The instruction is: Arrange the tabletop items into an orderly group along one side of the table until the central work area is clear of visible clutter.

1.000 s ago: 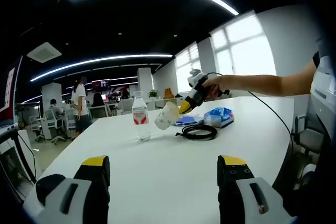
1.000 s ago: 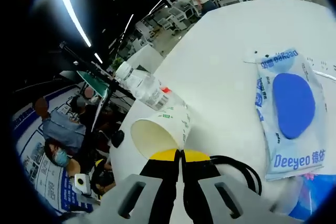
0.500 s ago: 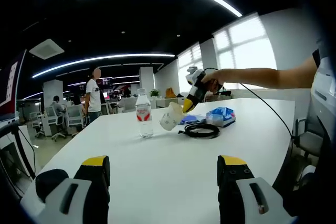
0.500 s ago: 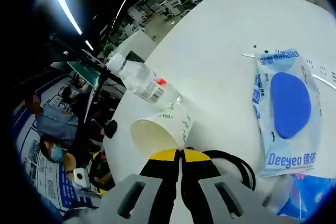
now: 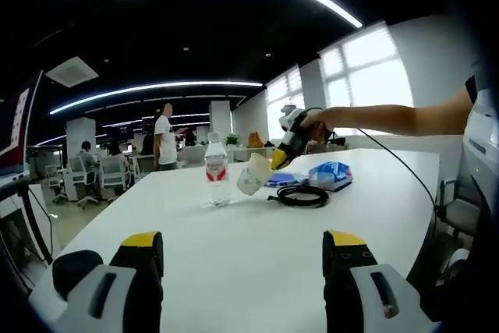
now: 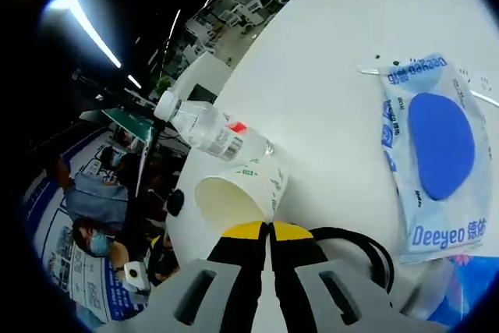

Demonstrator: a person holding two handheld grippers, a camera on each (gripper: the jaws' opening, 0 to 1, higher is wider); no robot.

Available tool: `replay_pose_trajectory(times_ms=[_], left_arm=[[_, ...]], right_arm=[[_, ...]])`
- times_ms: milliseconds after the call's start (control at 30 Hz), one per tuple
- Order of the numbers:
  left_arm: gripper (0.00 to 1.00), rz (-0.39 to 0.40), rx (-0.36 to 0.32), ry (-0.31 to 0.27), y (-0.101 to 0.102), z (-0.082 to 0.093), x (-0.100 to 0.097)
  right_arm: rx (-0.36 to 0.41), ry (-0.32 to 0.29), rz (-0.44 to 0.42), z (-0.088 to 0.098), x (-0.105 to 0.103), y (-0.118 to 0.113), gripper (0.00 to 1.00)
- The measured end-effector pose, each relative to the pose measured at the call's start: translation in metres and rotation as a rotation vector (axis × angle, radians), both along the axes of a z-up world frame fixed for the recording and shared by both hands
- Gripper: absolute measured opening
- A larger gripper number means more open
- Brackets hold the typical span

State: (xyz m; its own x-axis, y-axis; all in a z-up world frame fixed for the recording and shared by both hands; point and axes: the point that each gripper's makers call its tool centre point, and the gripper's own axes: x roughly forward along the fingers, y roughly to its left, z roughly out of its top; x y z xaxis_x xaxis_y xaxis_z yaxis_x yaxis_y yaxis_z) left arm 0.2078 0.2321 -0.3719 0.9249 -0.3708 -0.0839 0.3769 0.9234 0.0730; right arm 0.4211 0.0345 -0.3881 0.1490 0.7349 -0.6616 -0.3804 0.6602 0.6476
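The paper cup (image 6: 240, 194) is pinched by its rim between the right gripper (image 6: 270, 229) jaws; judged light, crushable; the left gripper (image 5: 243, 243) jaws are spread, holding nothing.

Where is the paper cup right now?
The right gripper holds the paper cup tilted above the table, between the water bottle and the black cable.

Paper cup (image 6: 243, 193) tilted beside upright water bottle (image 5: 217, 180)
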Motion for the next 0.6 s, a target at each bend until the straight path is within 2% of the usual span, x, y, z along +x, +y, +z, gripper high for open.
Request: replay_pose_trajectory(times_ms=[100, 167, 600], left_arm=[[0.83, 0.001, -0.001, 0.004, 0.0006, -0.0011, 0.0], [0.83, 0.002, 0.0, 0.007, 0.0011, -0.0016, 0.0002], [0.83, -0.001, 0.013, 0.002, -0.0007, 0.0021, 0.0018]], right_arm=[[0.004, 0.025, -0.003, -0.0045, -0.0058, -0.0003, 0.0], [0.004, 0.031, -0.004, -0.0044, 0.0012, -0.003, 0.0], [0.032, 0.054, -0.032, -0.0064, -0.0003, -0.001, 0.01]])
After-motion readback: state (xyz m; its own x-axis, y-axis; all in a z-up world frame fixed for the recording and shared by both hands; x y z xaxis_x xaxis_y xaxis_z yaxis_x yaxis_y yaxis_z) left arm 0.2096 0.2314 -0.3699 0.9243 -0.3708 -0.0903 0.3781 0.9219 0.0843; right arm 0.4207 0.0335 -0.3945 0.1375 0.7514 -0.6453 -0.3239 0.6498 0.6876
